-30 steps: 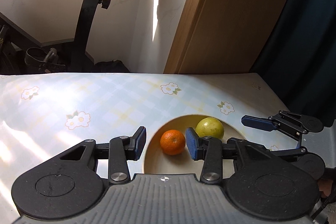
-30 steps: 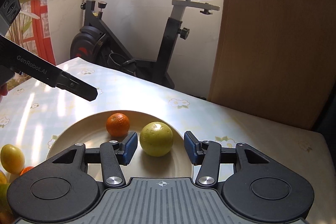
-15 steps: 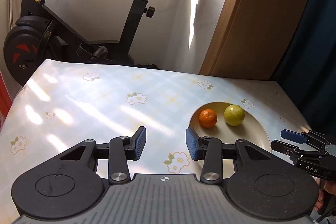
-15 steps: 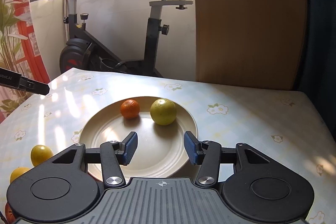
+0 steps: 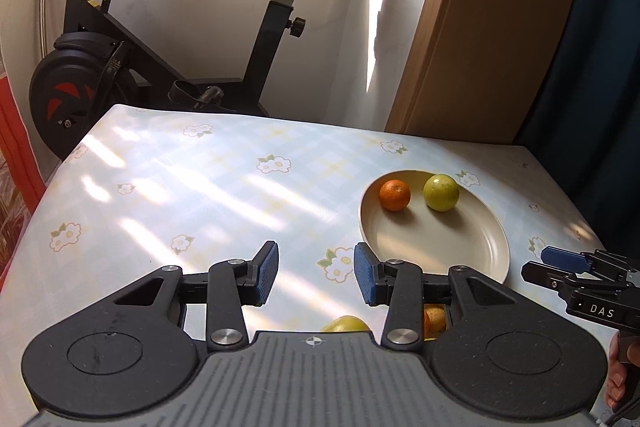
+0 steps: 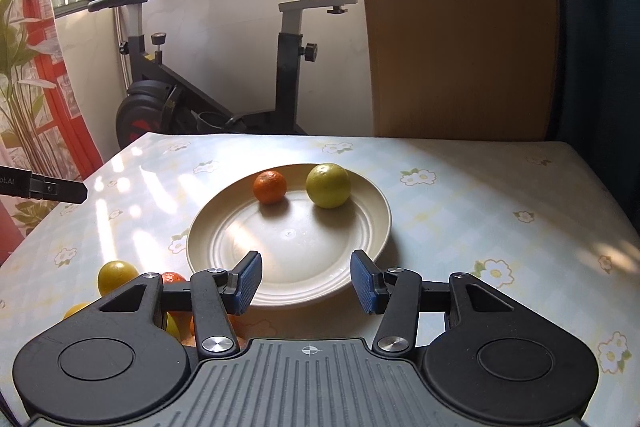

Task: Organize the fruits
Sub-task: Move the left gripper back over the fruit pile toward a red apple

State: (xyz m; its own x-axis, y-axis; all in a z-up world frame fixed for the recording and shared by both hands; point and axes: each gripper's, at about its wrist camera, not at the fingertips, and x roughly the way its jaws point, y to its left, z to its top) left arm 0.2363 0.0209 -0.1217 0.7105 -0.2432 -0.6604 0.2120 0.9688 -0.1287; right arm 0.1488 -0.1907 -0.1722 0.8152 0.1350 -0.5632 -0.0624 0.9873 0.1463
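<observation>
flowered table (image 5: 208, 187) by exercise bike (image 5: 120, 59). both grippers pulled back from plate (image 6: 224, 227); left gripper (image 5: 316, 277), right gripper (image 6: 306, 281) wide open, empty. orange (image 6: 270, 186), green fruit (image 6: 328, 185) sit on plate; loose fruit pile (image 6: 116, 275) near edge next.

Orange (image 6: 270, 186), green fruit (image 6: 328, 185) on plate (image 6: 240, 247)

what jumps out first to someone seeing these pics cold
A cream plate sits on the floral tablecloth, holding an orange mandarin and a yellow-green citrus fruit side by side at its far edge. Behind the table stands a black exercise bike. More yellow and orange fruit clusters off the plate, near the open right hand-held gripper.
</observation>
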